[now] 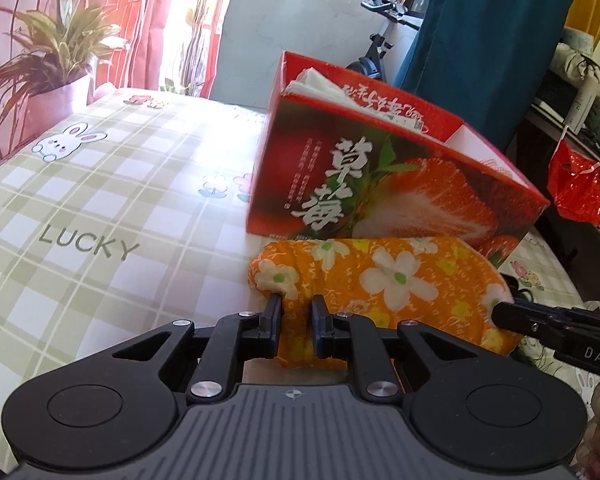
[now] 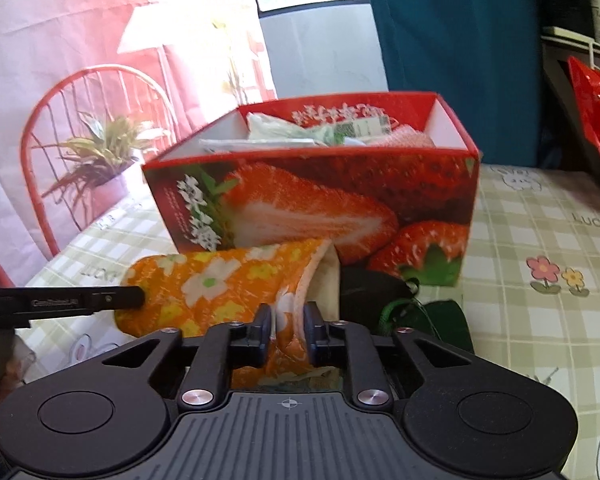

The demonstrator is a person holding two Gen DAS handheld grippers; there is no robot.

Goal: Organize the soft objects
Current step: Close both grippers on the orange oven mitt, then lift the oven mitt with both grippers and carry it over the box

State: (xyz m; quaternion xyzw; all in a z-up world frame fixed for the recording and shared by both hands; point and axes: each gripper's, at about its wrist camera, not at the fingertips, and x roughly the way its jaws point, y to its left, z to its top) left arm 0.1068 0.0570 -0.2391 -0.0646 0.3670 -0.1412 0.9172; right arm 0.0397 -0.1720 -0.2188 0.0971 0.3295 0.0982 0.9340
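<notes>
An orange flowered cloth (image 1: 384, 276), rolled or folded, is held just in front of the red strawberry box (image 1: 380, 184). My left gripper (image 1: 296, 304) is shut on its left end. My right gripper (image 2: 286, 318) is shut on its right end (image 2: 228, 284), where a pale lining shows. Each gripper's tip shows in the other's view: the right one in the left wrist view (image 1: 504, 314), the left one in the right wrist view (image 2: 136, 298). The open box (image 2: 320, 200) holds several folded pale and green soft items (image 2: 300, 132).
A checked tablecloth with rabbits and "LUCKY" covers the table (image 1: 100, 208). A dark green and black item (image 2: 420, 308) lies at the box's base beside the cloth. A potted plant (image 1: 60, 60) and red chair (image 2: 52, 128) stand at the far left. A red bag (image 1: 578, 192) hangs at the right.
</notes>
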